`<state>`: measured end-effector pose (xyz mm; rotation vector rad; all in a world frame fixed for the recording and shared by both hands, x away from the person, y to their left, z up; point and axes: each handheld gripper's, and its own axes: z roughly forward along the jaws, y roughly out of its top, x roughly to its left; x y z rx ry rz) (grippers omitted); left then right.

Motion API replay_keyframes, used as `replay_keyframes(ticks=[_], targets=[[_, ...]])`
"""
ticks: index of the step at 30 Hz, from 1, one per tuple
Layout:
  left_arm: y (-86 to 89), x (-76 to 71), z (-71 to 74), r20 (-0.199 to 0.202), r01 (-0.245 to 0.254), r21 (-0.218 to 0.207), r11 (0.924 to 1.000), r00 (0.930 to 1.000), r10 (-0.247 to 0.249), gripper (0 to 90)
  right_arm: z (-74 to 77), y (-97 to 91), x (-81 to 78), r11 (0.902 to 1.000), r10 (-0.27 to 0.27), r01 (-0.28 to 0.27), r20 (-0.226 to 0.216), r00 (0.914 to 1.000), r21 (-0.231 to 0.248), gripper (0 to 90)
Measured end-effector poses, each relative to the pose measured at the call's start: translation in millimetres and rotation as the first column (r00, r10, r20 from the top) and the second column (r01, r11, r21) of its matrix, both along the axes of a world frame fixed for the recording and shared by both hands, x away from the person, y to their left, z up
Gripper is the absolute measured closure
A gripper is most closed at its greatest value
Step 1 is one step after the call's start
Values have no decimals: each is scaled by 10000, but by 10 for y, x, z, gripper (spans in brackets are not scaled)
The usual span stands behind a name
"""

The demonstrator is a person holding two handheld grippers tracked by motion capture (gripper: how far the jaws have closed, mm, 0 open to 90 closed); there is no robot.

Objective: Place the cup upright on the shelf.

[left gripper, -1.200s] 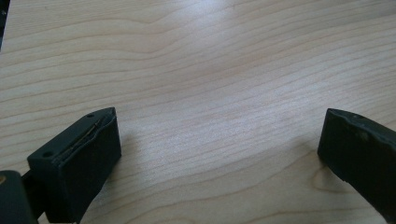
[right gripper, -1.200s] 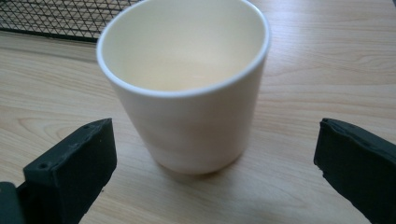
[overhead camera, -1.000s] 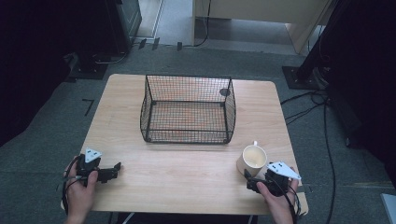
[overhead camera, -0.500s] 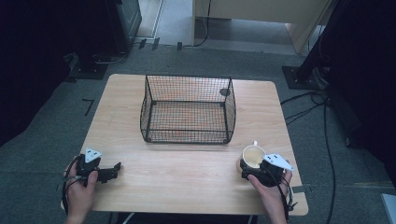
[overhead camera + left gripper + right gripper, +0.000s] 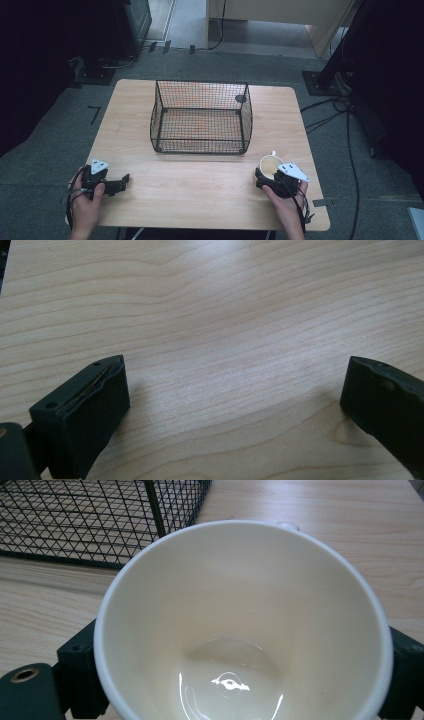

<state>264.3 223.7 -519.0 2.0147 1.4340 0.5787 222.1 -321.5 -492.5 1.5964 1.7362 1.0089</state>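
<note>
A cream cup [image 5: 270, 164] stands on the wooden table [image 5: 200, 185] near its front right, just right of the front corner of a black wire basket [image 5: 200, 117]. My right gripper [image 5: 267, 176] reaches it from the near side. In the right gripper view the cup [image 5: 240, 630] sits between the two jaws, which press against its sides, and its inside is empty and glossy. My left gripper [image 5: 125, 181] rests low at the front left with its jaws wide apart. Between them in the left gripper view [image 5: 235, 400] there is bare wood.
The wire basket [image 5: 90, 520] is empty and stands at the middle back of the table. A dark round mark [image 5: 240, 98] lies on the table behind the basket's right corner. Cables and dark stands [image 5: 325, 75] are on the floor around the table.
My right gripper moved forward and left from the front edge until its jaws came around the cup. The left gripper stayed still.
</note>
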Motion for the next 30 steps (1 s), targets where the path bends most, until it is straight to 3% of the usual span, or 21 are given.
replay_keyframes(ticks=[2,7,13,30], targets=[[1,0,0,1,6,1,10000,10000,-6,0,16,20,-5,9996,102,-101,24,9999,-277,97],[0,0,0,-2,-2,-6,10000,10000,2,0,33,39,-21,9997,208,-208,70,9998,-88,101],[0,0,1,-8,0,3,10000,10000,0,0,76,110,-48,9983,496,-488,232,9985,-329,102],[1,0,0,-1,-1,-7,10000,10000,1,0,411,421,-18,9898,1417,-1400,760,9870,-268,103]])
